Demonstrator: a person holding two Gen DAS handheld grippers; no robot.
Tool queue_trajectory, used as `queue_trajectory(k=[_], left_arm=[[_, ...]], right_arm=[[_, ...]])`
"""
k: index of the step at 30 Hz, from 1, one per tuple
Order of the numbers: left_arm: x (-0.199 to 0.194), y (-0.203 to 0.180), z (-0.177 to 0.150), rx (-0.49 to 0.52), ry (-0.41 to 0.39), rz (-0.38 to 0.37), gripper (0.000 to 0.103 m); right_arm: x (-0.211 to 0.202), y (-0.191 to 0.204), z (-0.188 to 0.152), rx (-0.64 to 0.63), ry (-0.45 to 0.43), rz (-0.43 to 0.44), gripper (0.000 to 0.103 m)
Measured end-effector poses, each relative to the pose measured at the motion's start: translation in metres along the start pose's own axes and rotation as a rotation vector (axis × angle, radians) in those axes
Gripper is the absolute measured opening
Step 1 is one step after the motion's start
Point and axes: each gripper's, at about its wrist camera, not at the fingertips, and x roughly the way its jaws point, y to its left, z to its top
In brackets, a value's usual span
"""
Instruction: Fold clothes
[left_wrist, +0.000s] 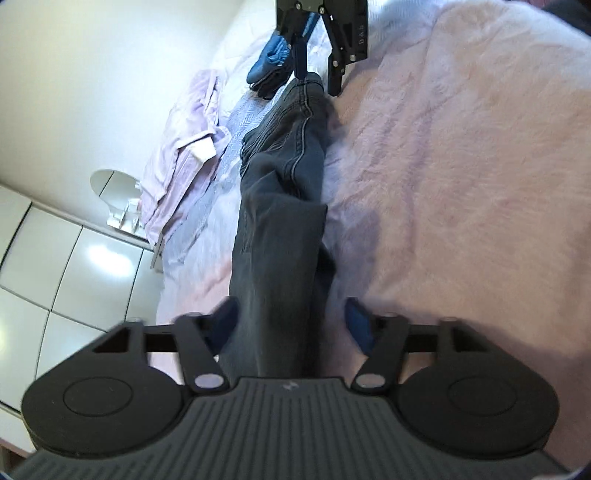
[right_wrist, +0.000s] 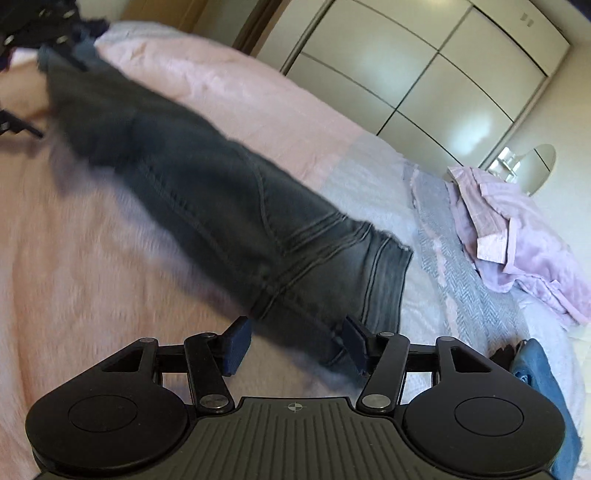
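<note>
Down at the near end of the pink fluffy bed (left_wrist: 461, 184), the left hand-held gripper (left_wrist: 290, 315) straddles the leg end of the dark grey denim jeans (left_wrist: 284, 184). Its jaws stand apart, one pad against the cloth and the other clear of it, so I'd call that no grip. The jeans lie in one long strip across the middle of the bed, legs stacked. That looks like the set-up for a lengthwise fold, with one tool at each end to keep the strip straight.

Up at the waistband, the right hand-held gripper (right_wrist: 295, 343) sits with its jaws wide, the denim between them but not pinched. It reads as placed rather than lifted.

Further along the bed, a crumpled lilac cotton shirt (left_wrist: 184, 147) sits at the edge, probably waiting its turn. A bundled blue fabric garment (left_wrist: 269, 66) rests at the bed's far edge, out of the working area; I can't tell whether it is folded.

Beyond the bed stand a glossy white panelled wardrobe (right_wrist: 424, 74) and a small round mirror (right_wrist: 539, 166).

The tally: two hand-held grippers, one pair of jeans, one shirt, one blue garment.
</note>
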Motion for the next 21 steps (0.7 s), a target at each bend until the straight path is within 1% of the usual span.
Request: queue_trajectory(k=[1, 4, 5, 7, 9, 10, 11, 13, 15, 17, 21], left_arm=[[0.008, 0.004, 0.002, -0.014, 0.009, -0.008, 0.019], [0.017, 0.023, 0.0, -0.082, 0.024, -0.018, 0.013], [0.02, 0.028, -0.001, -0.092, 0.035, -0.003, 0.01], [0.02, 0.037, -0.006, -0.115, 0.049, 0.008, 0.01], [0.019, 0.042, -0.008, -0.147, 0.056, 0.001, 0.01], [0.02, 0.042, -0.009, -0.157, 0.061, -0.002, 0.01], [0.02, 0.038, -0.008, -0.157, 0.066, -0.001, 0.009], [0.012, 0.031, -0.007, -0.15, 0.066, 0.0, 0.01], [0.003, 0.026, -0.008, -0.156, 0.067, -0.002, 0.015], [-0.009, 0.023, -0.012, -0.169, 0.072, -0.004, 0.02], [-0.039, 0.024, -0.041, -0.192, 0.146, 0.033, 0.025]], right_arm=[[0.002, 0.003, -0.002, -0.03, 0.003, -0.007, 0.057], [0.009, 0.01, -0.007, -0.155, 0.005, -0.051, 0.057], [0.013, 0.013, -0.008, -0.206, 0.009, -0.063, 0.057], [0.023, 0.019, -0.009, -0.314, 0.009, -0.072, 0.057], [0.035, 0.024, -0.012, -0.419, 0.011, -0.087, 0.057], [0.041, 0.024, -0.013, -0.452, 0.018, -0.103, 0.051], [0.045, 0.02, -0.014, -0.461, 0.026, -0.111, 0.044], [0.047, 0.012, -0.018, -0.437, 0.019, -0.102, 0.042], [0.049, 0.01, -0.023, -0.432, 0.017, -0.099, 0.042], [0.052, 0.01, -0.021, -0.406, 0.033, -0.093, 0.042], [0.05, 0.017, -0.015, -0.441, 0.064, -0.129, 0.043]])
